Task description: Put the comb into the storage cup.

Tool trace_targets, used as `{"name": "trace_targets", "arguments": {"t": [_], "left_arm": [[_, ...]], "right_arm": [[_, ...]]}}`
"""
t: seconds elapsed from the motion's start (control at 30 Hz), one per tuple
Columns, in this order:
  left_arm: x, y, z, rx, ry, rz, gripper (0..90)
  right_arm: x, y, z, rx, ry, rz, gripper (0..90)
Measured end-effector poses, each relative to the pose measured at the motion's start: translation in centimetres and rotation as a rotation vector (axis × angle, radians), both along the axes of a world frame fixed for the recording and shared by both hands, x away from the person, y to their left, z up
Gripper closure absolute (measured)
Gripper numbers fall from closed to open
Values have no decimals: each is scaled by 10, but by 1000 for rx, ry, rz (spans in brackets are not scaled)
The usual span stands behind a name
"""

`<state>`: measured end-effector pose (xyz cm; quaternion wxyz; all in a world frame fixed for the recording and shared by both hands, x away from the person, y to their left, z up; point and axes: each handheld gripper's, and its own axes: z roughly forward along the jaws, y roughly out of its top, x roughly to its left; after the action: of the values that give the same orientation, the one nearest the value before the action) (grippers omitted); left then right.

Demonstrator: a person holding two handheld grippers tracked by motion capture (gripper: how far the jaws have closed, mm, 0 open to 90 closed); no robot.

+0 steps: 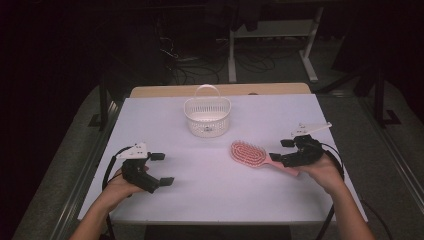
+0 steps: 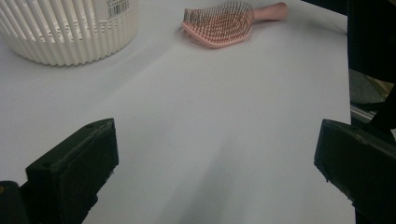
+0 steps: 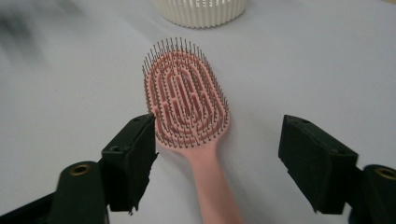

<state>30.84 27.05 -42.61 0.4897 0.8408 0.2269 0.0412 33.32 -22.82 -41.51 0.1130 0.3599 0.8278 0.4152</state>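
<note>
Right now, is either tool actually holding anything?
No. The right tool straddles the pink hairbrush near its handle without gripping; the left tool is open.

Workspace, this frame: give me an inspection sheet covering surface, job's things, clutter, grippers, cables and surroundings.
Surface: white table, flat and bare in front.
Job's things: pink hairbrush lying bristles up; white basket upright behind it, apart.
Clutter: nothing seen.
Grippers: right gripper straddles the brush's handle, jaws not pressing it; left gripper open over bare table.
Cables: black cable trails from the left gripper.
Surroundings: dark room, white desk frame behind.
</note>
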Motion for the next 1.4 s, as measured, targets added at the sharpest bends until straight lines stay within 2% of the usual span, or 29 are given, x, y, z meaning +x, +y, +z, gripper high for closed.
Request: {"name": "trace_targets", "arguments": {"t": [0.2, 0.27, 0.3, 0.5, 0.53, 0.63, 0.67, 0.7, 0.77, 0.8, 0.9, 1.4], "left_arm": [[0, 0, 0, -1, 0, 2, 0], [0, 0, 0, -1, 0, 3, 0], [0, 0, 0, -1, 0, 3, 0], [0, 0, 0, -2, -1, 0, 0], [0, 0, 0, -1, -1, -1, 0], [0, 0, 0, -1, 0, -1, 0], [0, 0, 0, -1, -1, -1, 0], [0, 0, 0, -2, -1, 0, 0], [0, 0, 0, -3, -1, 0, 0], [0, 0, 0, -3, -1, 1, 0], [0, 1, 0, -3, -1, 2, 0], [0, 0, 0, -5, -2, -6, 0]], "right_arm": [[1, -8, 1, 3, 10, -10, 417], [1, -10, 1, -7, 10, -13, 452], [1, -12, 1, -14, 12, -23, 502], [2, -18, 1, -25, 14, -33, 607], [2, -20, 0, -30, 18, -33, 651], [2, -21, 0, -35, 24, -33, 684], [2, -23, -1, -44, 24, -33, 732], [2, -23, -1, -44, 24, -33, 732], [3, -25, -3, -53, 31, -39, 804], [3, -25, -3, -53, 31, -39, 804], [4, -29, -5, -63, 44, -39, 877], [7, -41, -22, -101, 122, -19, 887]]}}
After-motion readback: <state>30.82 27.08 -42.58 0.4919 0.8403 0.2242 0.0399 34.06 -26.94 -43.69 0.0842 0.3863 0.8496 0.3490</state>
